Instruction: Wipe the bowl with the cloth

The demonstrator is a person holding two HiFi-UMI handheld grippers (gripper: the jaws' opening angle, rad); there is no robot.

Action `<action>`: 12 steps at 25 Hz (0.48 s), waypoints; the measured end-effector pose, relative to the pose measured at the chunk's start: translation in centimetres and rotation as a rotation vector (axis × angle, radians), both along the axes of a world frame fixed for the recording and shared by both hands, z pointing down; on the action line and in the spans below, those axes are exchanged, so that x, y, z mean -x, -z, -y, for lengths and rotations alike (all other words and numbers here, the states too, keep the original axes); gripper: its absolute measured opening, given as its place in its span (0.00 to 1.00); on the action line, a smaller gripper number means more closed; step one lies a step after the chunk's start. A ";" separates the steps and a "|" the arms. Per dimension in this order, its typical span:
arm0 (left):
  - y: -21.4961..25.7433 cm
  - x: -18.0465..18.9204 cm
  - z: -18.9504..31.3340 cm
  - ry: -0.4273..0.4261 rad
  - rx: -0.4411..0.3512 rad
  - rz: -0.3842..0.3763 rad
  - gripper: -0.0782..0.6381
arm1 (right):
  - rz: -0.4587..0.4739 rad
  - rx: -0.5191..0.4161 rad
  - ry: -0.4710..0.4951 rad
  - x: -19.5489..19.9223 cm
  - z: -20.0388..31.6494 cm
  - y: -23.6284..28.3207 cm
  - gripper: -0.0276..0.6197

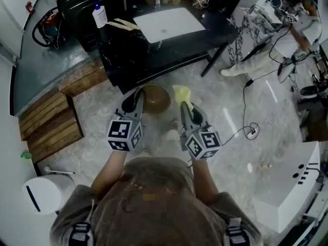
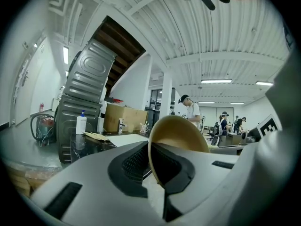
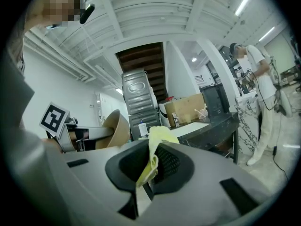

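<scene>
My left tool [image 1: 136, 100] pinches the thin rim of a smooth round brown bowl [image 1: 156, 98]; at its 3 o'clock, my right tool [image 1: 187, 109] clamps a crumpled yellow cloth [image 1: 182, 93], both above the pale floor [image 1: 102, 114].

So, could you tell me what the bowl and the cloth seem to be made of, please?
The bowl is probably plastic or lacquered wood: thin rim, smooth brown outside, matte tan inside. The cloth is soft pale-yellow fabric, perhaps microfibre: it crumples and droops limply.
</scene>
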State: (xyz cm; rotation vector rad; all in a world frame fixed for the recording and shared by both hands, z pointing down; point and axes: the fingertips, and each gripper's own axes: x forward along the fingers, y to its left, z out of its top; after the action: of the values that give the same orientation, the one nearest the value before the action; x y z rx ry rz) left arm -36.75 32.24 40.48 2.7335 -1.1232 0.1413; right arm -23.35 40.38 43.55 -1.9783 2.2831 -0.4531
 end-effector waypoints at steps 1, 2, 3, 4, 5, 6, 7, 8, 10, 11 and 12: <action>0.0 -0.3 0.5 -0.001 -0.001 0.000 0.13 | 0.000 -0.004 0.004 -0.2 0.5 0.0 0.08; 0.0 -0.8 1.0 -0.004 -0.002 -0.002 0.13 | -0.002 -0.007 0.006 -0.6 1.1 -0.1 0.08; -0.1 -1.5 1.5 -0.006 -0.004 -0.005 0.13 | -0.003 -0.011 0.006 -1.2 1.6 -0.2 0.08; -0.1 -2.2 2.1 -0.009 -0.006 -0.008 0.13 | -0.004 -0.012 0.004 -1.9 2.2 -0.3 0.08; -0.2 -2.9 2.7 -0.011 -0.006 -0.009 0.13 | -0.004 -0.012 0.002 -2.6 2.9 -0.3 0.08; -0.3 -3.6 3.3 -0.012 -0.005 -0.008 0.13 | -0.003 -0.011 -0.001 -3.4 3.6 -0.4 0.08; -0.4 -4.2 3.9 -0.012 -0.004 -0.006 0.13 | 0.000 -0.009 -0.003 -4.1 4.3 -0.5 0.08; -0.4 -4.8 4.6 -0.011 -0.002 -0.005 0.13 | 0.003 -0.008 -0.003 -4.8 5.2 -0.6 0.08; -0.6 -6.1 6.3 -0.007 -0.002 0.000 0.13 | 0.011 -0.009 -0.003 -6.4 7.0 -0.7 0.08; -0.7 -6.8 7.2 -0.005 -0.002 0.005 0.13 | 0.015 -0.008 -0.002 -7.2 7.9 -0.8 0.08; -0.8 -7.6 8.0 -0.003 -0.003 0.011 0.13 | 0.019 -0.007 -0.002 -8.0 8.9 -0.9 0.08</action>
State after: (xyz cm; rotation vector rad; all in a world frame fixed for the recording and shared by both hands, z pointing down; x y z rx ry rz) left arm -29.14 24.20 41.26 2.7408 -1.1232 0.1560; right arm -15.32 31.48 44.48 -1.9642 2.2681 -0.4606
